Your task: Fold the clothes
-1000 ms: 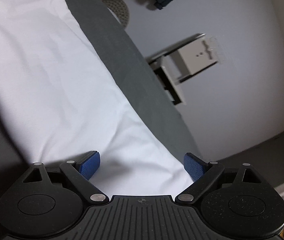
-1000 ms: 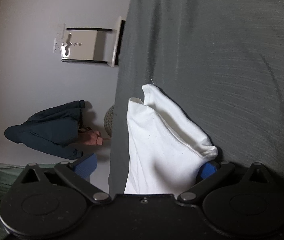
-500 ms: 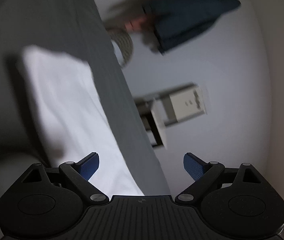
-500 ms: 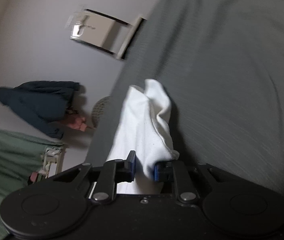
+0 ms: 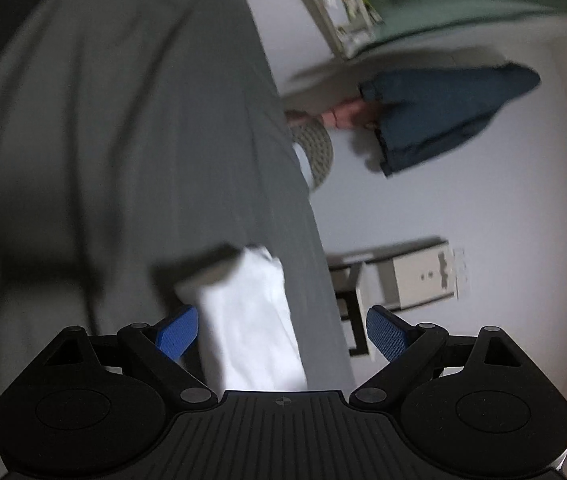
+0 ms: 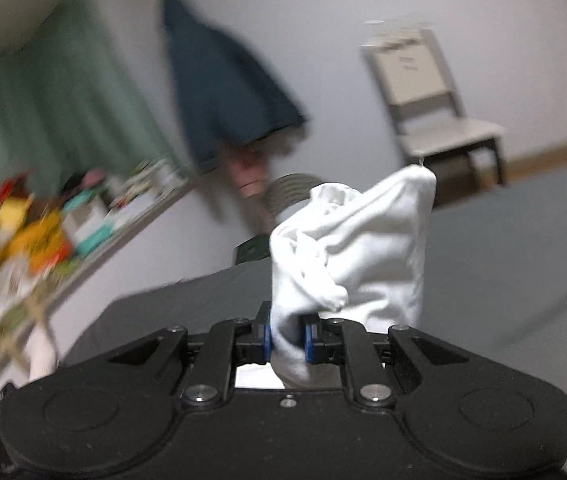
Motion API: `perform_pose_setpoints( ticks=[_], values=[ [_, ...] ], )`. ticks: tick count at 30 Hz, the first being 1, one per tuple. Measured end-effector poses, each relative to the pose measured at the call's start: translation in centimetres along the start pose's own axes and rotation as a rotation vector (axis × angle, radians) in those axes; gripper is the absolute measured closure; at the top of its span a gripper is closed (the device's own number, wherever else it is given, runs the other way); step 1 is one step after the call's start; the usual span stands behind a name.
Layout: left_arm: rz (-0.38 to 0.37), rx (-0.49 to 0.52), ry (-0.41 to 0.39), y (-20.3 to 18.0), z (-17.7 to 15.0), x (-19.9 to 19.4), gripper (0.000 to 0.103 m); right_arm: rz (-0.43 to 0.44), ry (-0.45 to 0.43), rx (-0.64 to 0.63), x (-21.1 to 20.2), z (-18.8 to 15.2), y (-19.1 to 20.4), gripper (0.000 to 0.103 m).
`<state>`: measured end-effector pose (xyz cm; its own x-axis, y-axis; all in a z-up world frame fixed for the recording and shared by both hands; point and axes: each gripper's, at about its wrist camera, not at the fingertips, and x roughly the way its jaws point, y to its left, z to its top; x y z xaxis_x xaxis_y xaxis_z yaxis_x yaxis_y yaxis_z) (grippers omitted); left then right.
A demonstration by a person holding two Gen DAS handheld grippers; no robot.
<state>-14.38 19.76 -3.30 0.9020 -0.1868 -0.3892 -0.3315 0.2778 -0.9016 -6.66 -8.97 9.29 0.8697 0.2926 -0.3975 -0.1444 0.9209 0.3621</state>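
A white garment (image 6: 359, 248) bunches up in front of my right gripper (image 6: 288, 339), whose blue pads are shut on a fold of it above the dark grey bed cover (image 6: 503, 264). In the left wrist view the same white garment (image 5: 251, 320) lies as a narrow strip on the grey cover (image 5: 143, 140), running under the gripper body. My left gripper (image 5: 281, 328) is open, its left pad beside the cloth's edge and its right pad out past the bed's side. Nothing sits between its pads in a grip. Both views are motion-blurred.
A white chair (image 6: 431, 92) stands by the wall beyond the bed. A dark blue jacket (image 6: 223, 84) hangs on the wall, a woven round basket (image 5: 315, 148) below it. A cluttered shelf (image 6: 43, 232) and green curtain (image 6: 51, 104) are at left.
My right gripper, closed on the white garment since half a second ago, has lifted and swung it upright. The left gripper pulled back, so the cloth looks smaller; it stays open.
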Motion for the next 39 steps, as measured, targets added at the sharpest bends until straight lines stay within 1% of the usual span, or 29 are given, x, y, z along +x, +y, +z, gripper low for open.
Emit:
perform_pose_setpoints(
  ticks=[4, 6, 8, 10, 12, 15, 17, 19, 22, 24, 28, 31, 32, 33, 34, 35, 36, 39],
  values=[
    [0.011, -0.063, -0.031, 1.9, 2.2, -1.3, 0.012, 0.048, 0.066, -0.196, 4.6, -2.4, 6.8, 0.09],
    [-0.009, -0.084, -0.036, 2.3, 2.6, -1.2, 0.012, 0.053, 0.12, -0.281, 7.5, -4.6, 9.4, 0.092],
    [-0.027, -0.103, -0.039, 2.6, 2.8, -0.8, 0.012, 0.035, 0.202, -0.347, 10.3, -7.4, 11.4, 0.094],
    [-0.03, -0.13, -0.039, 2.9, 2.8, -0.4, 0.012, 0.002, 0.247, -0.391, 11.8, -9.7, 12.3, 0.094],
    [-0.033, -0.165, -0.037, 3.2, 2.7, 0.3, 0.012, -0.03, 0.249, -0.419, 12.2, -10.8, 12.8, 0.094],
    [-0.042, -0.201, -0.055, 3.6, 2.6, 1.0, 0.012, -0.033, 0.214, -0.46, 11.9, -11.2, 14.4, 0.095],
    [-0.048, -0.186, -0.075, 3.4, 2.6, 1.0, 0.012, -0.014, 0.166, -0.473, 11.2, -10.9, 15.2, 0.095],
    [-0.049, -0.152, -0.094, 3.0, 2.7, 0.8, 0.012, -0.004, 0.15, -0.483, 10.9, -10.8, 15.7, 0.095],
    [-0.048, -0.122, -0.122, 2.7, 2.9, 0.6, 0.012, 0.049, 0.188, -0.405, 11.6, -11.1, 15.1, 0.095],
    [-0.053, -0.117, -0.129, 2.6, 3.1, 0.6, 0.012, 0.077, 0.203, -0.384, 11.8, -11.5, 14.6, 0.095],
    [-0.04, -0.082, -0.121, 2.4, 3.4, 1.3, 0.012, 0.121, 0.218, -0.351, 12.1, -12.1, 13.5, 0.096],
    [-0.042, -0.06, -0.089, 2.2, 3.3, 2.4, 0.012, 0.144, 0.235, -0.352, 12.3, -11.8, 12.7, 0.094],
    [-0.05, -0.054, -0.067, 2.1, 3.2, 2.9, 0.012, 0.156, 0.222, -0.358, 11.9, -11.6, 12.5, 0.088],
    [-0.06, -0.051, -0.041, 2.0, 3.1, 3.5, 0.012, 0.174, 0.204, -0.377, 11.2, -11.3, 12.3, 0.07],
    [-0.073, -0.054, -0.013, 2.0, 3.0, 4.0, 0.012, 0.196, 0.18, -0.408, 10.0, -11.0, 12.1, 0.056],
    [-0.087, -0.061, 0.015, 1.9, 2.8, 4.4, 0.012, 0.218, 0.156, -0.439, 8.9, -10.7, 11.9, 0.036],
    [-0.102, -0.068, 0.042, 1.9, 2.7, 4.9, 0.012, 0.238, 0.138, -0.474, 7.7, -10.3, 11.7, 0.033],
    [-0.145, -0.044, 0.11, 1.2, 2.3, 5.9, 0.01, 0.269, 0.124, -0.559, 3.5, -8.8, 10.1, 0.033]
  ],
)
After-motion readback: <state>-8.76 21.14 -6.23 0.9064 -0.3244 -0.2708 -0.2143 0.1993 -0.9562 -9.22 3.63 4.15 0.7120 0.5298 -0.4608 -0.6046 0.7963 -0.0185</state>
